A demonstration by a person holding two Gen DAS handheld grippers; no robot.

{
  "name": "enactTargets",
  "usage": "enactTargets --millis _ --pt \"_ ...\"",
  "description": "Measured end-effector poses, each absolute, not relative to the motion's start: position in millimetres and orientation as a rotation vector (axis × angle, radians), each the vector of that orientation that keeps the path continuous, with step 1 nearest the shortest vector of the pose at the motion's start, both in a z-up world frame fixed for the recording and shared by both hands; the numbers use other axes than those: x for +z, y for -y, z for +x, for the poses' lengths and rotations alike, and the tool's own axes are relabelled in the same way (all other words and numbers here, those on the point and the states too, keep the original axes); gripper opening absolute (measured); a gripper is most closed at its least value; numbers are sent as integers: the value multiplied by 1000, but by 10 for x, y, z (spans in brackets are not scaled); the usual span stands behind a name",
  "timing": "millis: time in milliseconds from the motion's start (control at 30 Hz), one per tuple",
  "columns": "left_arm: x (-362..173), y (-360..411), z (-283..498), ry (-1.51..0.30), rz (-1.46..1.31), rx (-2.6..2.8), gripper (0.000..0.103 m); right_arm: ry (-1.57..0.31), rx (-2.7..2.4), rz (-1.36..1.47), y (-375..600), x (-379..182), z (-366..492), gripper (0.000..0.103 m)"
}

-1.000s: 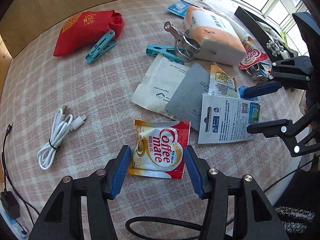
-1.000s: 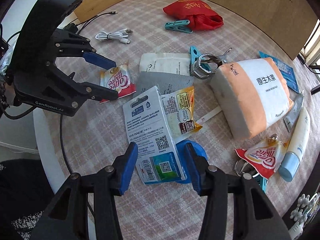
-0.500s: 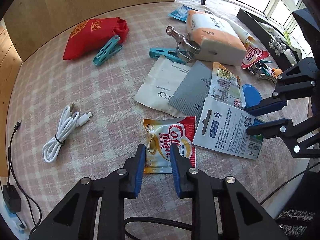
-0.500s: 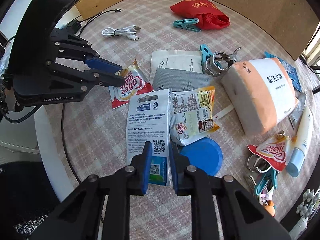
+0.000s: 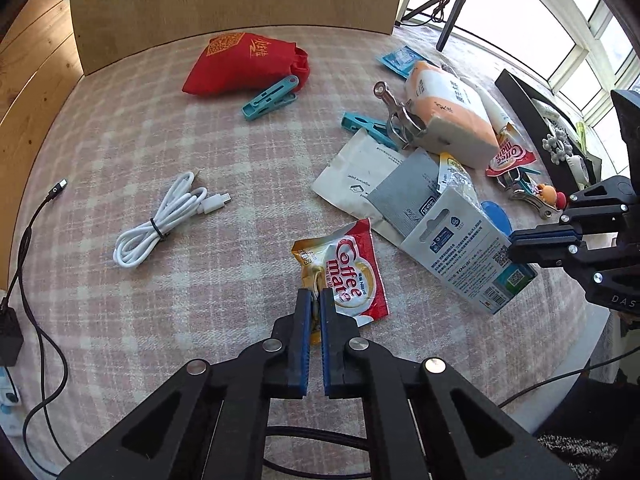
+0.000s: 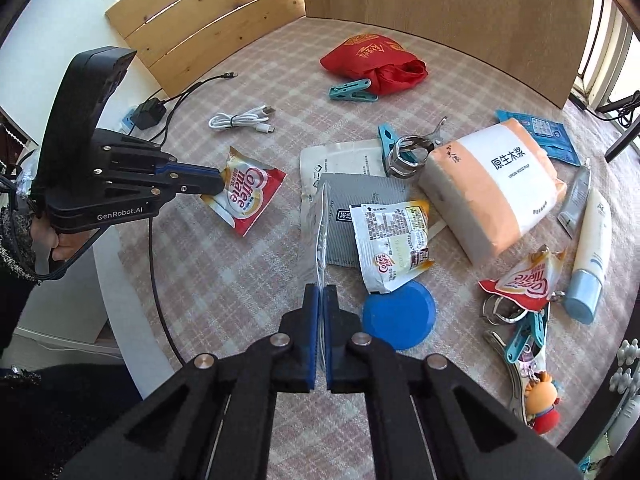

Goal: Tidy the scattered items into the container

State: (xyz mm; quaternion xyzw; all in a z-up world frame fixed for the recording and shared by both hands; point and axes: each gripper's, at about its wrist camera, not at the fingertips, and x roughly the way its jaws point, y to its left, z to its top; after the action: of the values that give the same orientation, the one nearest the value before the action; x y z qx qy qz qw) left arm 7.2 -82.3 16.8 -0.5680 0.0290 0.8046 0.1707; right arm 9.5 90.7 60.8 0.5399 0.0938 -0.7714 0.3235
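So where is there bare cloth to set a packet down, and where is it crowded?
Bare cloth lies between the white cable and the red pouch, and ahead of the Coffee mate sachet. It is crowded from the tissue pack down to the blue lid.

Glossy foil sachet (image 5: pixel 348 276), woven tablecloth (image 5: pixel 160 140)

Blue disc (image 6: pixel 400 314) partly under sachet (image 6: pixel 394 240)

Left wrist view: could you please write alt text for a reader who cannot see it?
The left tool is shut on a Coffee mate sachet on a checked tablecloth. Nearby lie a white cable and a red pouch.
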Motion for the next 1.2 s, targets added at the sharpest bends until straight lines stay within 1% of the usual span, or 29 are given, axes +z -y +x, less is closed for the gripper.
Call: enactTargets --millis 133,200,400,600,833,1100,1200 --pt "338 987 176 -76 -1582 2320 3 -226 -2067 1385 -985 755 100 2" --pt "442 799 103 -79 -1565 2334 3 -210 -2087 1374 -1042 832 92 2" --pt "619 662 72 -64 -1523 2340 3 -176 -2167 1339 -1256 1036 134 2" --pt "831 310 26 -88 -1448 2306 3 -86 -2301 1331 -1722 1208 213 2" --pt "996 -456 -62 -115 -1340 2193 3 59 -2515 1336 -2624 1427 413 2" --pt "1164 -1646 -94 -165 -1210 2048 3 188 -2781 1359 -3913 1690 705 2" --pt "1230 -2091 -98 -174 -1175 1998 3 236 -2852 1381 -4345 1710 769 2"
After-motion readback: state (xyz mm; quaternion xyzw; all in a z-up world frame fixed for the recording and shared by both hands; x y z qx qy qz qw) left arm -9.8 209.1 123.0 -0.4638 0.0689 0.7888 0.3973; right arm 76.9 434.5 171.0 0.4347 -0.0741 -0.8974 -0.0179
